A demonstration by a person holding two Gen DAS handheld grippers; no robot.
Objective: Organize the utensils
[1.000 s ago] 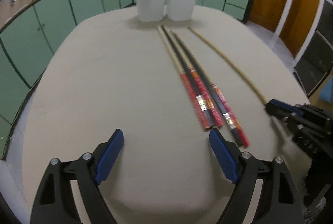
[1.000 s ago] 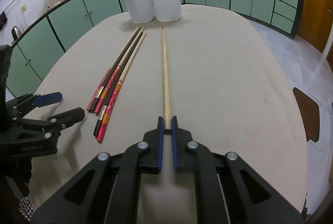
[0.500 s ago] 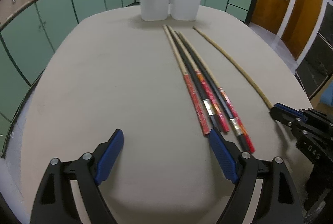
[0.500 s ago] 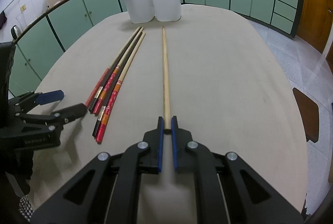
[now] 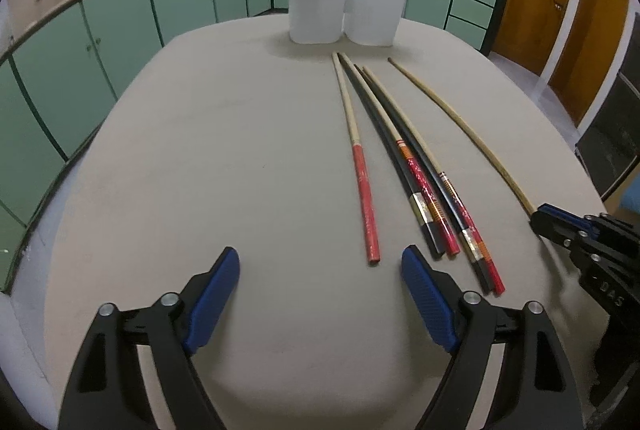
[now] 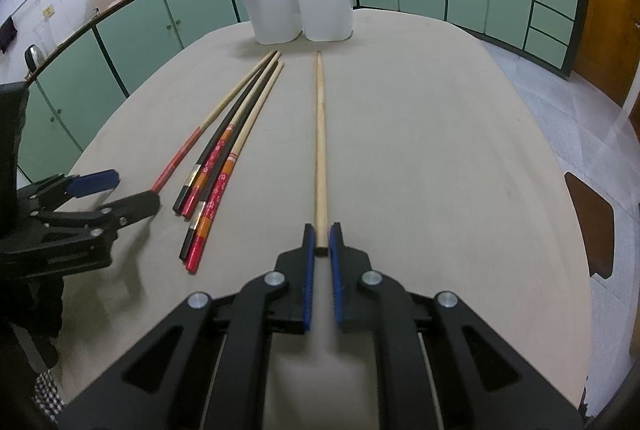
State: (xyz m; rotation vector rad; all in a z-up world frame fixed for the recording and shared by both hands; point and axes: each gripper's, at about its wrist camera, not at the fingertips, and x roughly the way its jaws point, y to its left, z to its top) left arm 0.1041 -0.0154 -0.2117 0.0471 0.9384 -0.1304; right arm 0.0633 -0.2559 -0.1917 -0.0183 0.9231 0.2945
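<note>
Beige table [image 6: 440,150]: your right gripper [image 6: 322,244] clamps the plain chopstick [image 6: 319,134]; lift level. Left gripper [image 5: 320,270] gapes.

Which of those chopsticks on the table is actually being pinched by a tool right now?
The plain pale wooden chopstick, lying apart on the right of the others. The right tool grips its near end; the red-patterned ones lie untouched.

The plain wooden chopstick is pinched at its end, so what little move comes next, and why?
Probably lift it: the right hand-held gripper is shut on the plain chopstick, which lies flat on the table pointing toward the white holders.
</note>
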